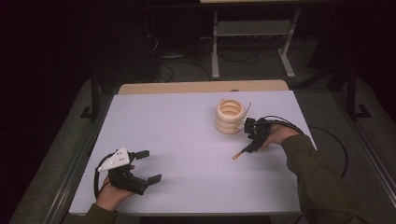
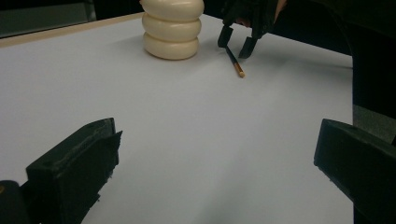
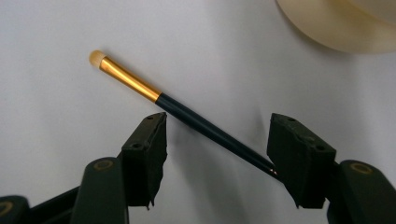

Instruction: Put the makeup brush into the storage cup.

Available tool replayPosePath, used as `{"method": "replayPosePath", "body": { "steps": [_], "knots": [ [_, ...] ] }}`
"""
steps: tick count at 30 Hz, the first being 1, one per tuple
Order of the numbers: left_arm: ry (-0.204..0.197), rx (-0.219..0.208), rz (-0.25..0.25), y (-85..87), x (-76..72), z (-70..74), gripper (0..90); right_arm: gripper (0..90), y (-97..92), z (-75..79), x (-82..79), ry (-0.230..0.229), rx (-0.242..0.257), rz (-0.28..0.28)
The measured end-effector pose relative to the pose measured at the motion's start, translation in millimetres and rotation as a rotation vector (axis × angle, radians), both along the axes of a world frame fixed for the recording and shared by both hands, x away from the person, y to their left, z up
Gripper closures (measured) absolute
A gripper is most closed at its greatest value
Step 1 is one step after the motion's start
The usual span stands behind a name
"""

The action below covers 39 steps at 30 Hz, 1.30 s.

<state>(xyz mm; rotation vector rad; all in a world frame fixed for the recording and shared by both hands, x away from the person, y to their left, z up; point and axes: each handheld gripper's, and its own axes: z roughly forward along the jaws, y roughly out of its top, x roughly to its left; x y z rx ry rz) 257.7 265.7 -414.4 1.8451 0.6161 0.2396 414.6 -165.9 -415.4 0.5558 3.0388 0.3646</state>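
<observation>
Current work: pick up the makeup brush (image 3: 187, 114) with the right gripper (image 3: 217, 144).

Brush position: it lies flat on the white table (image 1: 187, 140), just beside the cream ringed holder (image 1: 229, 116), a stack of 3 rounded rings with an open top. The brush has a dark handle, a gold ferrule and a small pale tip. A thin white stick (image 1: 248, 110) leans at the holder's far side.

Right gripper: its jaws stand apart and straddle the dark handle. The handle runs diagonally across the gap; its rear end lies at the base of 1 jaw, and whether it touches cannot be told. No grip is made.

Left gripper (image 1: 148, 165): it hangs low over the near left of the table, well apart from the brush, jaws wide and empty.

Progress: approach and alignment appear complete. Judged remaining: close on the handle, lift, and probably place the brush in the holder.
</observation>
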Motion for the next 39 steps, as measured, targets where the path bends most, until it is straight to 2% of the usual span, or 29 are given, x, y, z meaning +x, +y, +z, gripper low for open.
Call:
{"method": "replayPosePath", "body": {
  "steps": [17, 39],
  "knots": [
    [0.004, -0.002, 0.002, 0.2, -0.2, 0.0, 0.0, 48.4, 2.6, -2.4, -0.8, 0.016, -0.014, 0.027],
    [0.005, -0.003, 0.003, 0.5, -0.3, 0.1, 0.0, 62.4, 2.5, -2.6, -1.0, 0.023, -0.027, 0.025]
  ]
}}
